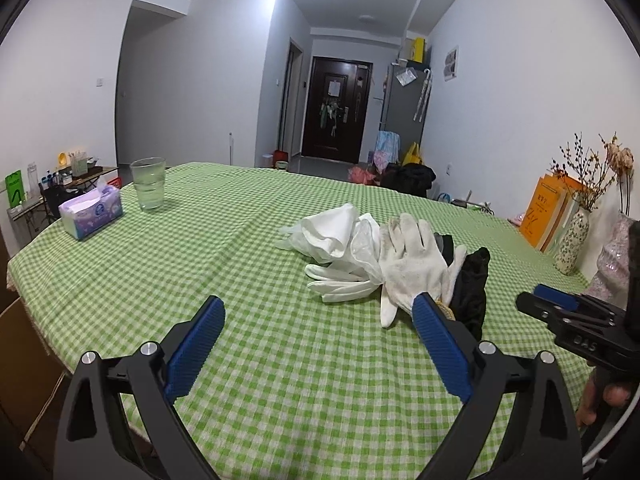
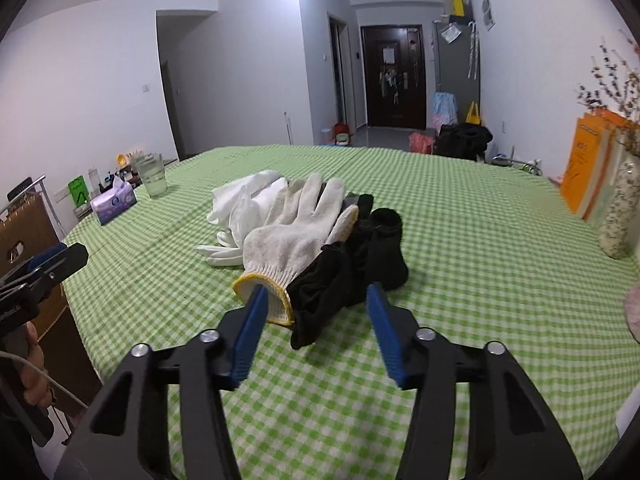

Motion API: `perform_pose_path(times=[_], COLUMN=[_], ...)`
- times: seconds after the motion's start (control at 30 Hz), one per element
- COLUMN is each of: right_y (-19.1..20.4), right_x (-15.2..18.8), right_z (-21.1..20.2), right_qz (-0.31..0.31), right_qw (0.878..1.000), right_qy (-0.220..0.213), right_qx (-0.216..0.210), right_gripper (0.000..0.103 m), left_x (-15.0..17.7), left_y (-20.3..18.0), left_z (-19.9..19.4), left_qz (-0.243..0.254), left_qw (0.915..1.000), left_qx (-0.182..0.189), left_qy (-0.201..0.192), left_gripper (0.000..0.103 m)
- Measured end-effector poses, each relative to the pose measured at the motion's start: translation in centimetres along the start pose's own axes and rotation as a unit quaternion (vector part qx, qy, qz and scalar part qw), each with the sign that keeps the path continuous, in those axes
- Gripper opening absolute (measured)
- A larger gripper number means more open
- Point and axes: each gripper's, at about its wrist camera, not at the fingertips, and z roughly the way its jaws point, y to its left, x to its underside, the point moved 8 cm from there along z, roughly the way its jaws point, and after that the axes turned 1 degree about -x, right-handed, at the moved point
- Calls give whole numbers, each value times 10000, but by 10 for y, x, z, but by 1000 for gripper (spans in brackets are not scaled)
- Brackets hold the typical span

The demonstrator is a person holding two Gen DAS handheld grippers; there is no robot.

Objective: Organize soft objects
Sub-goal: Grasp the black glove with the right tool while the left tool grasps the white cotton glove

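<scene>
The right gripper is pointing down at a loose heap of gloves on the green checked tablecloth, its jaws standing about half open and gripping nothing. Its left blue pad is sitting right at the yellow-edged cuff of the knitted work glove, though I cannot tell whether it is touching, and the crumpled black glove is lying just ahead, between the two fingers, with its near end drooping toward them. Beyond these, farther from the fingertips, thin white gloves are lying jumbled together. The left gripper is hovering with its jaws wide open and empty, the heap lying ahead of its right finger. Everything here is looking light, limp and easily bunched, so a lifted glove is likely dragging its neighbours along. The knit cuff is looking like the firmest place to pinch, being thick and ribbed; the black fabric is probably better taken at a raised fold.
</scene>
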Motion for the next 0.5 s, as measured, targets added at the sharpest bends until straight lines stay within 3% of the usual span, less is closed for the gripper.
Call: perform_pose_path(times=[0.37,0.43,0.5], right_y=[-27,-31,-39], right_x=[3,3,1], right_z=[85,84,72], right_qz=[678,716,729], right_qw=[9938,9935,9944], right_qy=[816,793,675], right_qx=[-324,-395,-363], right_gripper=[46,15,11], left_x=[-10,-11,-11], left_y=[-16,-23,-38], left_z=[55,68,83], left_qz=[24,2,85], left_qw=[9994,9987,9970], left_qx=[93,167,342], left_qy=[345,490,690], left_gripper=[92,92,91])
